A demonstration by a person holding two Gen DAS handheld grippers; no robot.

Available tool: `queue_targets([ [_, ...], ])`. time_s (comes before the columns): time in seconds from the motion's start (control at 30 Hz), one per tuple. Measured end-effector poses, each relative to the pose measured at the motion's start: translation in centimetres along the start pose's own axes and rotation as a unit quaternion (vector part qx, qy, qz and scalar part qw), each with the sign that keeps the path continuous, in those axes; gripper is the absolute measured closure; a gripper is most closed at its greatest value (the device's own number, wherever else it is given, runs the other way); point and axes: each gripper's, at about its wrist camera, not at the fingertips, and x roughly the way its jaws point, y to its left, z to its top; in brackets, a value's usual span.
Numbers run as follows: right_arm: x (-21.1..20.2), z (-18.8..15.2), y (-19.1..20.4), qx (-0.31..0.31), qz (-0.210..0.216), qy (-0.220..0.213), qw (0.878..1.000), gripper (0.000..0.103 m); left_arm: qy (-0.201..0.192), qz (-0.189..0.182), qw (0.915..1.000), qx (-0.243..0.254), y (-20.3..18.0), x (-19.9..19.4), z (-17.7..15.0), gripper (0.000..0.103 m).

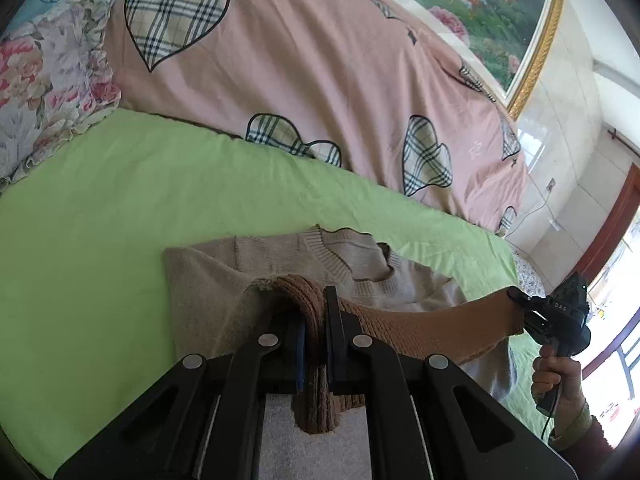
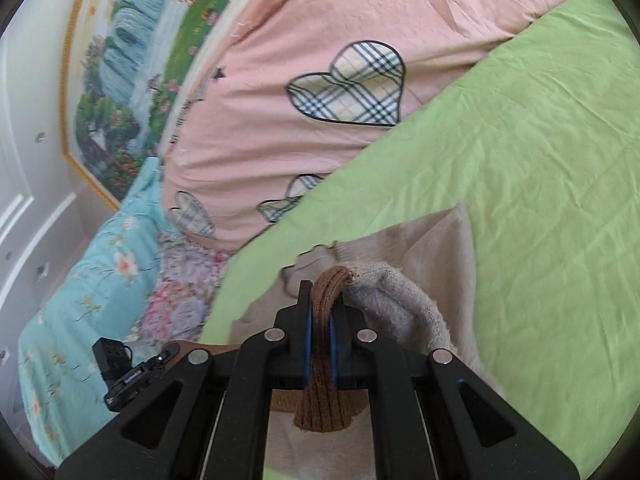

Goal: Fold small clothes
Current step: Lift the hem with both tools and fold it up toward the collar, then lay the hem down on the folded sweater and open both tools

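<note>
The green sheet (image 1: 120, 220) fills the ground under you, smooth and wide, and behind it the pink quilt (image 1: 300, 64) with its plaid hearts bulks up toward the wall, where a gold-framed landscape picture (image 1: 492, 12) hangs. A floral pillow (image 1: 44, 88) sits off at the sheet's far left corner, and in your right wrist view a light blue flowered cover (image 2: 88, 272) lies beyond it.

On the green sheet lies the beige sweater (image 1: 280, 256), collar away from you, its body spread flat ahead of both tools. Its brown ribbed hem (image 1: 440, 326) is up off the sheet and stretched in a band between your two hands.

Your left gripper (image 1: 316, 320) has its jaws clamped together on one end of that hem: the ribbing bunches over the fingertips and hangs down between the blue pads. Your right gripper (image 2: 321, 316) is closed the same way on the other end, brown rib squeezed between its pads, a tail of it dangling below, with the beige knit bulging out just to the right of the jaws.

From the left wrist view you can see your right hand (image 1: 556, 376) wrapped round the handle at the right edge, hem running taut to the tool's tip.
</note>
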Motion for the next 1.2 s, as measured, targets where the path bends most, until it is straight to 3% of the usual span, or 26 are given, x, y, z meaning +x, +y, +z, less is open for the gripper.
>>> queue_targets([
  [0.17, 3.5, 0.6, -3.0, 0.017, -0.04, 0.021, 0.999, 0.095, 0.028, 0.024, 0.9992, -0.019, 2.5, 4.2, -0.2, 0.097],
  [0.4, 5.3, 0.2, -4.7, 0.036, -0.076, 0.044, 0.996, 0.093, 0.067, 0.042, 0.9959, -0.045, 4.8, 7.4, -1.5, 0.095],
  [0.5, 3.7, 0.0, -4.0, 0.037, -0.077, 0.038, 0.996, 0.083, 0.064, 0.027, 0.9969, -0.038, 4.0, 5.6, -2.7, 0.09],
  [0.57, 1.6, -0.6, -2.3, 0.005, -0.084, 0.018, 0.996, 0.063, 0.066, 0.0, 0.9975, -0.023, 2.6, 3.6, -4.0, 0.087],
  [0.63, -0.3, -1.8, 0.1, -0.036, -0.08, 0.002, 0.996, 0.058, 0.081, -0.032, 0.9962, 0.0, 0.5, 2.3, -5.8, 0.078],
  [0.7, -0.8, -3.8, 2.7, -0.09, -0.048, 0.032, 0.994, 0.057, 0.115, -0.061, 0.9904, 0.045, -2.7, 2.4, -8.3, 0.074],
  [0.8, 2.1, -7.9, 6.5, -0.19, -0.026, 0.143, 0.971, 0.057, 0.152, -0.077, 0.9814, 0.088, -6.1, 3.9, -10.3, 0.074],
  [0.9, 6.6, -11.1, 8.9, -0.257, -0.034, 0.244, 0.935, 0.057, 0.174, -0.062, 0.9767, 0.109, -7.6, 6.6, -10.1, 0.074],
  [1.0, 10.5, -10.6, 8.3, -0.266, -0.059, 0.273, 0.923, 0.057, 0.182, -0.036, 0.9753, 0.119, -7.1, 9.1, -8.0, 0.075],
  [1.1, 13.0, -7.6, 6.5, -0.264, -0.108, 0.24, 0.928, 0.058, 0.166, 0.001, 0.9814, 0.096, -4.5, 10.8, -4.9, 0.078],
  [1.2, 14.0, -3.0, 2.9, -0.182, -0.159, 0.178, 0.954, 0.058, 0.137, 0.055, 0.9881, 0.042, -0.2, 11.4, -1.6, 0.079],
])
